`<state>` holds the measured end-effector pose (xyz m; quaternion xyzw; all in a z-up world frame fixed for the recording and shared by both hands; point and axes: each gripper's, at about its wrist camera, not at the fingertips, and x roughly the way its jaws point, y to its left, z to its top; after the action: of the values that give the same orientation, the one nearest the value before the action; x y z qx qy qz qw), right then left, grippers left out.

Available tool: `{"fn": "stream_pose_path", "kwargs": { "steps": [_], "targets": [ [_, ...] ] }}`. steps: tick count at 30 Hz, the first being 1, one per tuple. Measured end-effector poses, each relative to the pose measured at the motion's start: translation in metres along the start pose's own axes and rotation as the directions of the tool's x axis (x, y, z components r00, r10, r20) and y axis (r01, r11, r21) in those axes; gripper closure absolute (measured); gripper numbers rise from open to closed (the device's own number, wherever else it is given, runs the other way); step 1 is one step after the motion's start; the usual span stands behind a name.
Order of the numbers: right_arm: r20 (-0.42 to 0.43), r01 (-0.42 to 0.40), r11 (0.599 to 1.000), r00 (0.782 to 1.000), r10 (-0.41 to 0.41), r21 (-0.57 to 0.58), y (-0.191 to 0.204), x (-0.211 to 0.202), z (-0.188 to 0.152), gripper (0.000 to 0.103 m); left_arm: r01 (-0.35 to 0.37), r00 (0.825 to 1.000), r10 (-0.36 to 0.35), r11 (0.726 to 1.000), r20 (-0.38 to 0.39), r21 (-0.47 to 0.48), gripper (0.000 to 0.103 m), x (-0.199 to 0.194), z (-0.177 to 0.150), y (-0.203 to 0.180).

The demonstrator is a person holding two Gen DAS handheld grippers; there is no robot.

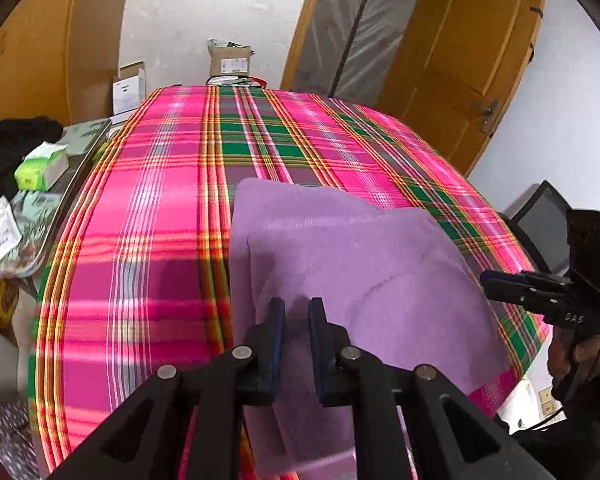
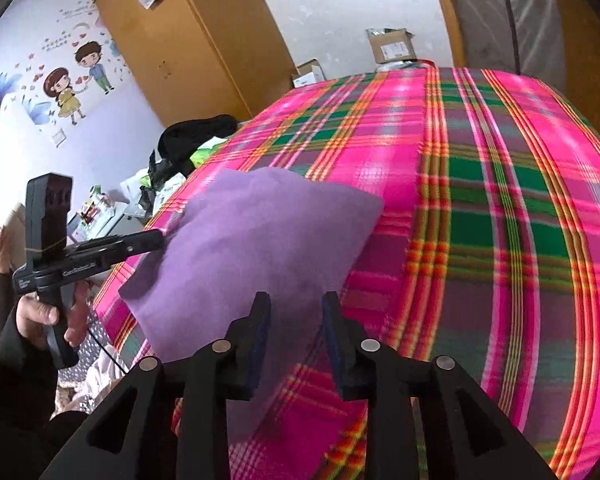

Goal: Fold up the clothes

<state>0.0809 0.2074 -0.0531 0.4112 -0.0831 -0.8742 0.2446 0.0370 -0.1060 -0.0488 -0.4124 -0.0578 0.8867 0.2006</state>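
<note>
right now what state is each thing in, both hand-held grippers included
purple garment, folded, lying on the bed
plaid sheet, spread flat over the bed
left hand-held gripper, jaws narrowly apart at the garment's edge, grip unclear
right hand-held gripper, open, nothing pinched between its pads
wooden door, swung open
cardboard box, top flaps open
</note>
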Motion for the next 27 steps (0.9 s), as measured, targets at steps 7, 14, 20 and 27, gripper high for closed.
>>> {"fn": "stream_pose_path", "kwargs": {
  "steps": [7, 14, 20, 27],
  "targets": [
    [-0.001, 0.055, 0.998, 0.998, -0.055, 0.005, 0.010, -0.006, 0.003, 0.066, 0.008, 1.000, -0.008, 1.000, 0.004, 0.004, 0.089, -0.003, -0.001, -0.010],
    [0.005, 0.073, 0.996, 0.997, -0.073, -0.052, 0.027, -0.017, -0.003, 0.066, -0.004, 1.000, 0.003, 0.999, 0.018, 0.042, 0.089, -0.003, -0.002, -0.029],
    [0.012, 0.075, 0.996, 0.997, -0.074, -0.056, 0.031, -0.023, -0.008, 0.066, -0.036, 0.999, 0.033, 0.996, 0.040, 0.081, 0.089, -0.007, -0.008, -0.045],
    [0.007, 0.077, 0.996, 0.997, -0.077, -0.055, 0.032, -0.027, -0.015, 0.066, -0.036, 0.999, 0.034, 0.996, 0.032, 0.079, 0.089, -0.010, -0.013, -0.056]
  ]
}}
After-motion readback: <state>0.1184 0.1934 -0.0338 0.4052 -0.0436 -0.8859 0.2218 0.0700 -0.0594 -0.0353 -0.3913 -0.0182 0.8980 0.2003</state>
